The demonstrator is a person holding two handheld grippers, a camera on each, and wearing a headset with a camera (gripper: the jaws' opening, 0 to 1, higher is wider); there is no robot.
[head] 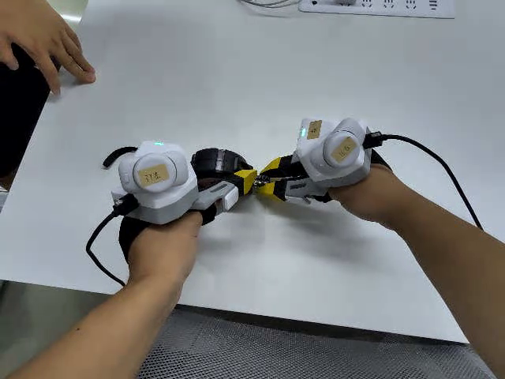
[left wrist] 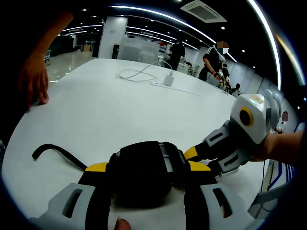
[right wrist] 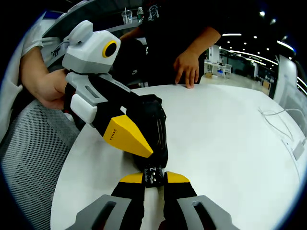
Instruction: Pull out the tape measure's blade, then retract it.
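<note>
Clamping the black tape measure (head: 213,160) between its jaws, the left gripper (left wrist: 146,166) faces the right gripper (right wrist: 154,179), which pinches the blade tip (right wrist: 154,173) just ahead of the case. Barely any blade shows, so the pull-out seems hardly begun and the retraction is still to come.

Left tool (head: 238,180) and right tool (head: 270,180) meet tip to tip, both clamped, forearms angled inward.
</note>
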